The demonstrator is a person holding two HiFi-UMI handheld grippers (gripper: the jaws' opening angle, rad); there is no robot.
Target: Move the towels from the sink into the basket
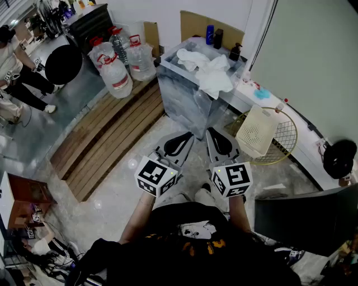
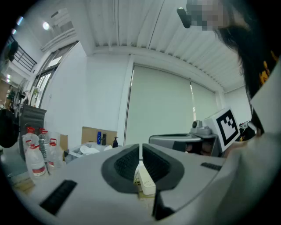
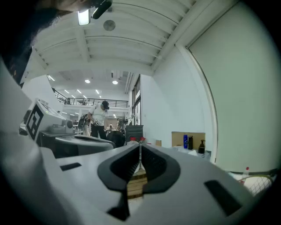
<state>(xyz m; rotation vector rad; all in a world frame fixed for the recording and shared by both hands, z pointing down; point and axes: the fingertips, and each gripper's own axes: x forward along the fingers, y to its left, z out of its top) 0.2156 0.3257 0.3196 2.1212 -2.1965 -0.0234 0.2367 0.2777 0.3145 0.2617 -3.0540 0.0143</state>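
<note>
Head view: towels (image 1: pixel 210 70) all heaped on sink (image 1: pixel 184 109), none moved. Cream basket (image 1: pixel 256 131) sits tilted on floor right of sink, nothing visible in it. Left gripper (image 1: pixel 187 138) and right gripper (image 1: pixel 211 134) held level near person's body, well short of sink.

Left gripper view: jaws pressed together, gripping nothing; towels (image 2: pixel 90 150) far off at left.

Right gripper view: jaws closed to thin slit, empty.

Judgement: task not started; every towel left to carry.

White wall (image 1: pixel 141 10), wooden platform (image 1: pixel 106 139), glossy floor (image 1: pixel 118 194)
</note>
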